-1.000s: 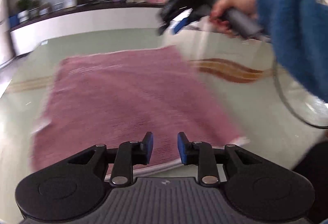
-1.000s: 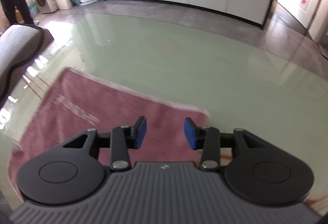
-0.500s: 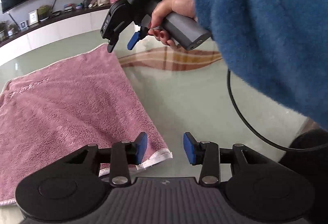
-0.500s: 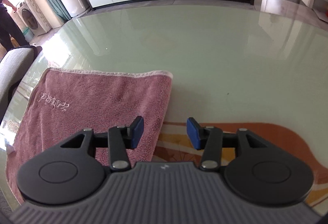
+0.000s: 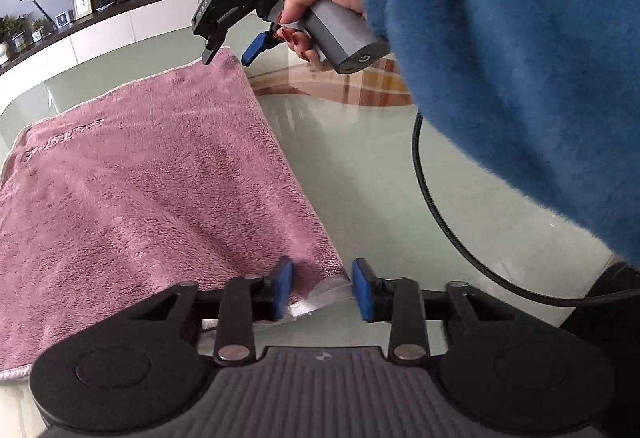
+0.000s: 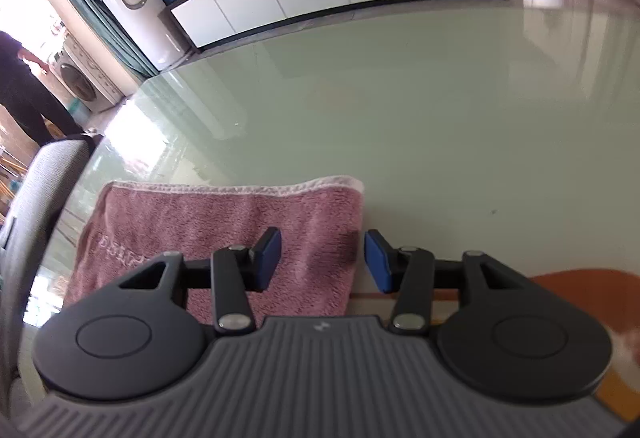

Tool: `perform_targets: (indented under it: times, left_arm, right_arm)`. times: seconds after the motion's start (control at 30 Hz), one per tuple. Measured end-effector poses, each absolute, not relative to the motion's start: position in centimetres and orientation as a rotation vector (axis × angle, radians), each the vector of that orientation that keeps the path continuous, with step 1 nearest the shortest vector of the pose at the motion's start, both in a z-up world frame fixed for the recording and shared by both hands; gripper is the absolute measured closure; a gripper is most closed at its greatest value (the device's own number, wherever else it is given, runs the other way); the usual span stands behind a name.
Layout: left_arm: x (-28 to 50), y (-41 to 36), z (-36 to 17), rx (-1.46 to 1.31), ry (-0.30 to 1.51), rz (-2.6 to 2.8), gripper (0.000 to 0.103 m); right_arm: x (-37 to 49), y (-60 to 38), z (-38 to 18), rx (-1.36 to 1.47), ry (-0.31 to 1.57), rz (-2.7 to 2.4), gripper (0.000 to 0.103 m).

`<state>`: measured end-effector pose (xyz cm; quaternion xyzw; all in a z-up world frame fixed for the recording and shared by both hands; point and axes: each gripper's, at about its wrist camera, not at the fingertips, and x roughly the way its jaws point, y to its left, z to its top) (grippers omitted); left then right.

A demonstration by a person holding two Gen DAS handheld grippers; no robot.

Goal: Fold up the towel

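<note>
Towel (image 5: 132,189) lies flat and spread on the glass counter (image 5: 380,173), set toward the counter's edge beside the grey chair back (image 6: 36,205). A flat spread suits a first fold: both corners of one short side are free to lift together.

Your left gripper (image 5: 322,288) sits low over the near corner of that side. Jaws have just been closing; they stand partly apart, with the white-hemmed corner between the blue pads (image 5: 283,284). The cloth looks bunched against one pad, but the other pad looks clear of it. Read it as not yet clamped.

Your right gripper (image 6: 322,262), in the right hand (image 5: 320,9) with its blue sleeve (image 5: 520,77), straddles the towel's long edge near the far corner. Its jaws have also just been closing and are partly apart: one pad over pile, one over bare counter, nothing pinched.

Judgement: both corners want a firm pinch before any lift, or the thick pile may slip out.
</note>
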<state>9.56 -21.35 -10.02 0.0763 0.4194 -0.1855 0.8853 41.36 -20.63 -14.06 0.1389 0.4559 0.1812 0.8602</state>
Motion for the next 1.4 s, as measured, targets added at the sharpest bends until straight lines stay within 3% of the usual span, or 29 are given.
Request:
perform_targets:
  times: [0.03, 0.07, 0.13, 0.47, 0.83, 1.07, 1.17, 1.3, 1.4]
  left_arm:
    - [9.4, -21.2, -10.0, 0.154, 0.876, -0.388, 0.078]
    - [9.3, -21.1, -9.9, 0.149, 0.878, -0.391, 0.081]
    - [9.3, -20.8, -9.8, 0.136, 0.888, -0.410, 0.086]
    - [9.1, -24.3, -10.0, 0.119, 0.912, -0.564, 0.089]
    - [8.7, -30.4, -10.3, 0.151, 0.900, -0.710, 0.089]
    - [9.2, -31.2, -10.6, 0.142, 0.912, -0.712, 0.089]
    - [9.3, -30.8, -10.7, 0.127, 0.922, -0.704, 0.087]
    - [8.0, -30.1, -9.5, 0.101, 0.917, -0.698, 0.081]
    - [7.5, -28.8, -8.0, 0.097, 0.891, -0.684, 0.074]
  right_arm:
    - [41.4, -20.7, -14.1, 0.294, 0.957, 0.383, 0.082]
    - [41.5, -20.7, -14.2, 0.293, 0.959, 0.383, 0.088]
    - [41.4, -20.9, -14.3, 0.285, 0.960, 0.387, 0.094]
    - [39.4, -25.4, -12.5, 0.172, 0.937, 0.330, 0.096]
    - [36.8, -37.2, -12.6, 0.154, 0.932, 0.123, 0.095]
    - [36.7, -38.4, -13.4, 0.164, 0.920, 0.128, 0.095]
    - [36.7, -38.1, -13.6, 0.155, 0.916, 0.129, 0.094]
    - [36.2, -38.1, -13.6, 0.160, 0.902, 0.120, 0.067]
    - [36.2, -38.4, -13.8, 0.170, 0.895, 0.119, 0.067]
